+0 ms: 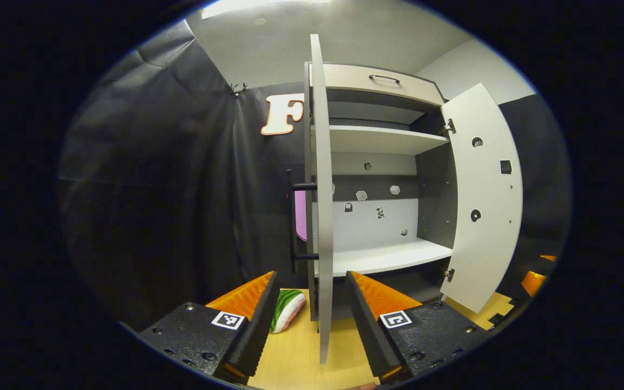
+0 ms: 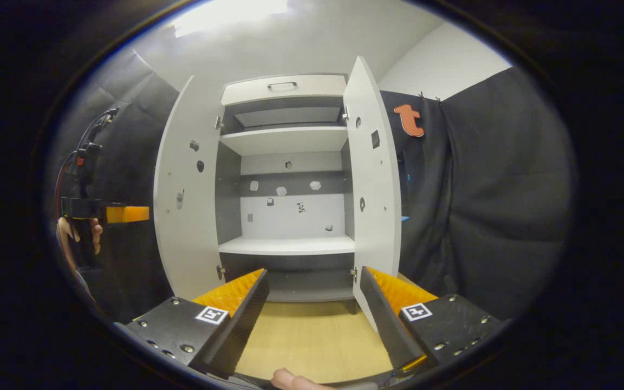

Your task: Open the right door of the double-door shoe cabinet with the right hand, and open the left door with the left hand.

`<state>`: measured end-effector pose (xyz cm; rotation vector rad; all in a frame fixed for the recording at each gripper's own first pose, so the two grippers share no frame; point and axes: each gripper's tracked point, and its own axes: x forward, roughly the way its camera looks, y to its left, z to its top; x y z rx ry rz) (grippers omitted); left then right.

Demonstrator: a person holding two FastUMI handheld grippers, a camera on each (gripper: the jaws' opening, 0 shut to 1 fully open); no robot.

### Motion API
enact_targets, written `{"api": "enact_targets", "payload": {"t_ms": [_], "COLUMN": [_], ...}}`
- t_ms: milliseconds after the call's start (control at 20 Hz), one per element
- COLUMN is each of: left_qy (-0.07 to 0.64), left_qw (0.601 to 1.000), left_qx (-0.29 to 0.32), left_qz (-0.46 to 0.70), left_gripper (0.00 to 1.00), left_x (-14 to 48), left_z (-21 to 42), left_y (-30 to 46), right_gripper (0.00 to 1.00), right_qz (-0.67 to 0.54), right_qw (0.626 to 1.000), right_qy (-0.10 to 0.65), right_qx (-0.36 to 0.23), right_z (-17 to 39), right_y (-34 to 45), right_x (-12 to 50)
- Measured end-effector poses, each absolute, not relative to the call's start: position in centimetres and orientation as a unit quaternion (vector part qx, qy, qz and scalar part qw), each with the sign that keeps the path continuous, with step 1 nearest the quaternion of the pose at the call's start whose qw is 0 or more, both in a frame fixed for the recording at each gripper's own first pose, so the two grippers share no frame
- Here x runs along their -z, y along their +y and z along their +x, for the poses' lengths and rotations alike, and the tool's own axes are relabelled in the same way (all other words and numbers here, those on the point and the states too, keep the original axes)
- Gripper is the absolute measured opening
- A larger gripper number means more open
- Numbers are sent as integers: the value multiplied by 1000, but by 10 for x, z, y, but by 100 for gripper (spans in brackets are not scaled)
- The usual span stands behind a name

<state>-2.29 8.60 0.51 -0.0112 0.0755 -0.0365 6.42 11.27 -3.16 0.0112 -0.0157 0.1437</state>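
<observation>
Black cloth drapes the booth on both sides, pale ceiling above, and a light wooden worktop (image 1: 296,352) runs under the shoe cabinet (image 1: 377,162).

Left gripper view first: the left tool (image 1: 312,319) has its fingers spread apart, gripping nothing, and the left door (image 1: 320,216) stands edge-on right between them, swung wide so we see mostly its thin edge. Its dark bar handle (image 1: 291,222) sticks out on the far side; what lies behind the door is hidden. The right door (image 1: 485,200) hangs open too, inner face showing, with holes and hinge hardware. Shelves sit bare inside, and small marks on the back panel are too tiny to make out. A striped green-and-white soft thing (image 1: 286,310) lies on the worktop, half hidden by the left finger. At the right rim, a bit of the other tool, cut off. Square printed markers sit on the tool bodies, nothing readable.

Right gripper view now: the right tool (image 2: 312,314) is apart as well, empty, facing the open cabinet (image 2: 285,189) with both doors flung out. Far left, the other tool (image 2: 128,214) is held by a hand (image 2: 73,233), cables trailing up; I cannot tell its jaw state from this view. A fingertip (image 2: 290,380) pokes in at the bottom edge.
</observation>
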Motion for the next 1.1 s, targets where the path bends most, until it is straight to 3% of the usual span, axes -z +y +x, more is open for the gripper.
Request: {"api": "enact_targets", "payload": {"t_ms": [150,300,400,450,500,700,1100], "left_qy": [35,32,21,20,15,5,5], "left_qw": [998,999,1000,1000,1000,1000,1000], "left_qx": [34,23,11,7,8,-7,1], "left_qz": [-25,-21,-2,1,1,-6,-4], "left_gripper": [81,94,96,92,96,93,96], "left_x": [0,5,5,5,5,10,16], "left_z": [-44,-58,-64,-67,-71,-74,-73], "left_y": [68,61,55,51,43,21,-19], "right_gripper": [100,100,100,100,100,100,100], "right_qz": [7,6,5,7,8,-7,-15], "right_qw": [997,998,998,998,998,998,998], "right_qy": [-5,-5,-9,-12,-14,-29,-15], "right_qx": [-72,-70,-68,-67,-65,-59,-54], "right_z": [64,63,62,62,62,63,71], "right_y": [112,112,111,110,109,110,108], "right_x": [33,31,27,23,19,0,0]}}
